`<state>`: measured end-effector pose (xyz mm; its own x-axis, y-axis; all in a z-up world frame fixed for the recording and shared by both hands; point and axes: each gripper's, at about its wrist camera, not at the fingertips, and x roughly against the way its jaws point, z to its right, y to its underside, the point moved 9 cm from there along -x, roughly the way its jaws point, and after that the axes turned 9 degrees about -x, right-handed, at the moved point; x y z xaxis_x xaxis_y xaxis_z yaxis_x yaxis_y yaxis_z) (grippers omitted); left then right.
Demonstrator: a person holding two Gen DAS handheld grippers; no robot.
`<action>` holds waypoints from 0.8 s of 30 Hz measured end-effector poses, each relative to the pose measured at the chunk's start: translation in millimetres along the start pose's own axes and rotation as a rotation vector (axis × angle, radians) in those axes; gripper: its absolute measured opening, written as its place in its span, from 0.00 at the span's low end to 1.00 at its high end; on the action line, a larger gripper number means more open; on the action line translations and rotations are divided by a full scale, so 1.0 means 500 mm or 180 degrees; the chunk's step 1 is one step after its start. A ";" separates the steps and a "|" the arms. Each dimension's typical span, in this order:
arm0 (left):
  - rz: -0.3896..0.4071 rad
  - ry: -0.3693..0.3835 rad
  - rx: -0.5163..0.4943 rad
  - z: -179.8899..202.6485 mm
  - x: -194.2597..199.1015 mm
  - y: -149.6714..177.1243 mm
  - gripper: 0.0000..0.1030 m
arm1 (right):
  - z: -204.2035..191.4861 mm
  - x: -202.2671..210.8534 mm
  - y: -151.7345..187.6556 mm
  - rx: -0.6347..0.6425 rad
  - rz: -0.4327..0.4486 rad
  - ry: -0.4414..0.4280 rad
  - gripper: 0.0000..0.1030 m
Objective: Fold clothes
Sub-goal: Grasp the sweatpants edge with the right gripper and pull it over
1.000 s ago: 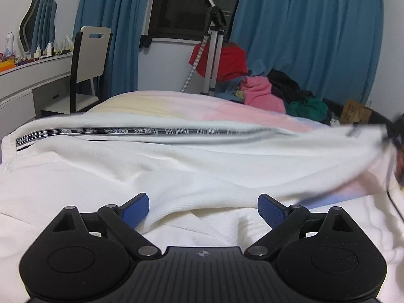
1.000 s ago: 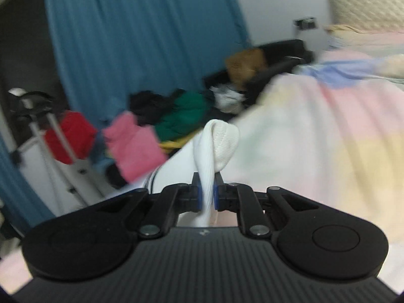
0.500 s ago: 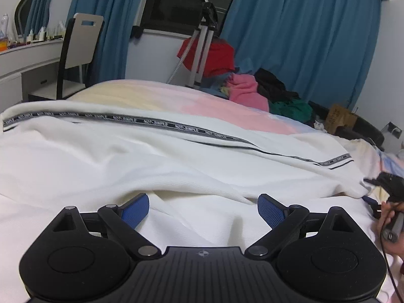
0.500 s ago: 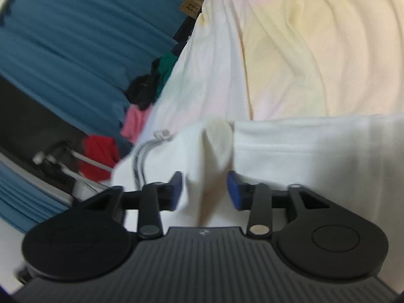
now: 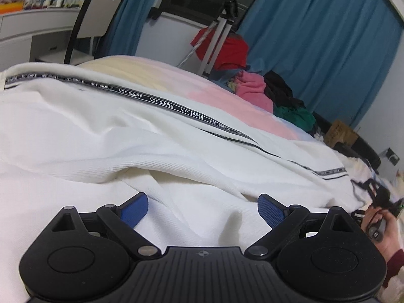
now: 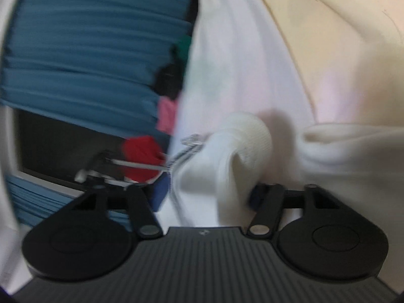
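A white garment [image 5: 141,141] with a black lettered stripe [image 5: 161,104] lies spread and rumpled across the bed. My left gripper [image 5: 202,208] hovers low over its near folds, jaws wide apart, nothing between the blue pads [image 5: 132,209]. At the far right of the left wrist view, a hand [image 5: 386,229] holds the right gripper by the garment's end. In the blurred right wrist view, my right gripper [image 6: 207,194] stands open, and a bunched white end of the garment [image 6: 240,146] sits loose between its fingers.
The bed has a pastel pink and yellow sheet [image 5: 202,88]. Beyond it stand a tripod [image 5: 217,32], a pile of coloured clothes [image 5: 255,88], blue curtains [image 5: 315,38], a chair [image 5: 96,22] and a white desk [image 5: 30,30] at the left.
The right gripper let go of the white garment's end and its jaws spread wide. The garment dropped flat onto the bed. The left gripper stayed open and tilted slightly.
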<state>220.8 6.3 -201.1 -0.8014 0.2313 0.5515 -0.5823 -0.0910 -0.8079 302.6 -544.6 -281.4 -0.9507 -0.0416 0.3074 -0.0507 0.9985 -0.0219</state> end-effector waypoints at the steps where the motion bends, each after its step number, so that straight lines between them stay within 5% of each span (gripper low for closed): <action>1: 0.0000 -0.0003 0.0027 0.000 -0.001 -0.001 0.92 | -0.002 0.002 -0.004 0.0069 0.0088 0.0093 0.27; 3: 0.0001 -0.0010 0.0081 0.001 -0.003 -0.003 0.92 | -0.016 0.012 -0.012 0.0318 0.0325 0.0260 0.15; 9: 0.0090 -0.0046 0.0010 0.016 0.016 -0.017 0.92 | -0.127 0.064 0.006 0.1573 0.1075 0.0168 0.14; 15: 0.0165 -0.0030 -0.0244 0.043 0.045 -0.027 0.92 | -0.011 0.031 -0.023 0.1366 0.0805 0.0730 0.14; 20: 0.0240 -0.0008 -0.0381 0.052 0.064 -0.042 0.92 | -0.034 0.043 0.003 0.1677 0.0759 0.1054 0.17; 24: 0.0355 -0.0145 -0.0587 0.055 0.087 -0.052 0.92 | -0.045 0.070 0.026 0.1741 0.0746 0.1171 0.45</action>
<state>197.3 -7.8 -150.4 -0.8673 0.1854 0.4620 -0.4581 0.0660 -0.8864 275.4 -532.3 -249.6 -0.7949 0.2840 0.5362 -0.0957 0.8139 -0.5731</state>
